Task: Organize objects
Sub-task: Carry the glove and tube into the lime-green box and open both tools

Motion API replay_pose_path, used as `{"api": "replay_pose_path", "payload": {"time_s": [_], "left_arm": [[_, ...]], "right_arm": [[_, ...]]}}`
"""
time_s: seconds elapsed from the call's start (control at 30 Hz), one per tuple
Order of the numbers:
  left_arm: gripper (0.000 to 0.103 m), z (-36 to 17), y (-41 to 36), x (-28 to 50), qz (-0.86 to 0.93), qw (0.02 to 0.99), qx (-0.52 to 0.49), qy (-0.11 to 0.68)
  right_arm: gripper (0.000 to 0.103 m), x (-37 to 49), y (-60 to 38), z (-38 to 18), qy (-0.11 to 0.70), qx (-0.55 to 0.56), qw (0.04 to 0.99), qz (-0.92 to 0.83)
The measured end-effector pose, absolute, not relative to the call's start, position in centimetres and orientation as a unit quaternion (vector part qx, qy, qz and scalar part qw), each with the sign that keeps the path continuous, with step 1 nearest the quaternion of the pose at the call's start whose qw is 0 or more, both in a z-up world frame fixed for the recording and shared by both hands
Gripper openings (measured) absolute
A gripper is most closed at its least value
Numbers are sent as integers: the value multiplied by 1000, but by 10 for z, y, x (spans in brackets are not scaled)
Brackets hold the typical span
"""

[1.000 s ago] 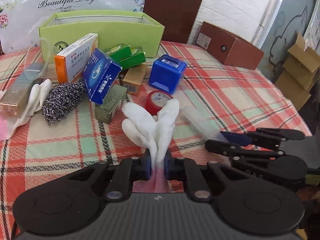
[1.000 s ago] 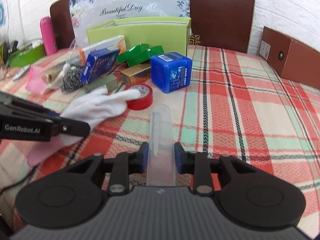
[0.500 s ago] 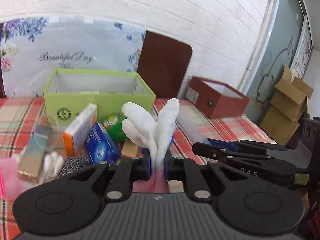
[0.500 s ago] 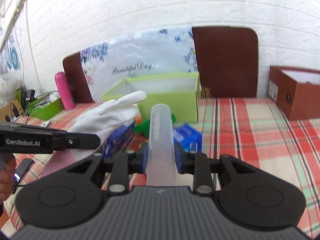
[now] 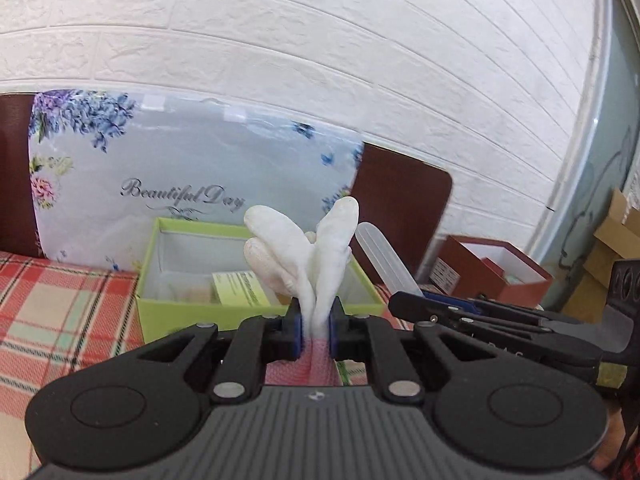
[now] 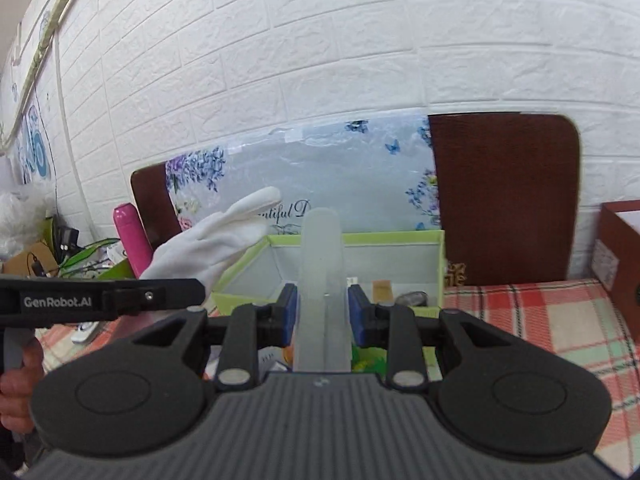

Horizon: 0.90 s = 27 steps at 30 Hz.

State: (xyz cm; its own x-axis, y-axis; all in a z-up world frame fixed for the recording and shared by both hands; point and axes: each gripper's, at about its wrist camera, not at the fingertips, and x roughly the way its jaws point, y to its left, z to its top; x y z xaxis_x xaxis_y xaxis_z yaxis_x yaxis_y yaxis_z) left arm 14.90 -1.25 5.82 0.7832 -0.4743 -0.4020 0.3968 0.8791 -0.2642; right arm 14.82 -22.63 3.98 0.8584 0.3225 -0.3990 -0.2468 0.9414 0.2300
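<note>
Both grippers are rising off the table: left gripper (image 5: 314,330) clenching the white glove (image 5: 304,248), right gripper (image 6: 322,316) grasping the clear tube (image 6: 320,280), nearing the green box (image 6: 360,240) at centre frame.

surface: table with plaid cloth (image 6: 560,320); on it: green box (image 5: 168,308); brown box (image 5: 472,280) at right

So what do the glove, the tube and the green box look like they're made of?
Glove: white knitted fabric, matte and soft, creased where pinched. Tube: probably frosted plastic, translucent, the box shows through it. Green box: likely cardboard, matte with thin stiff walls and a white lining.
</note>
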Motion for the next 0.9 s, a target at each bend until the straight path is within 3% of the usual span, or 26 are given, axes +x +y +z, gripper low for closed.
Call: {"api": "replay_pose_path", "payload": {"time_s": [0.33,0.9], "left_arm": [[11,58,-8,234,-178,948,-88,250],[11,4,7,328,-127,936,-94,316]], "right_arm": [[27,238,-194,23,250,87,953,149],[27,330,-157,-46,321,55,933,151]]}}
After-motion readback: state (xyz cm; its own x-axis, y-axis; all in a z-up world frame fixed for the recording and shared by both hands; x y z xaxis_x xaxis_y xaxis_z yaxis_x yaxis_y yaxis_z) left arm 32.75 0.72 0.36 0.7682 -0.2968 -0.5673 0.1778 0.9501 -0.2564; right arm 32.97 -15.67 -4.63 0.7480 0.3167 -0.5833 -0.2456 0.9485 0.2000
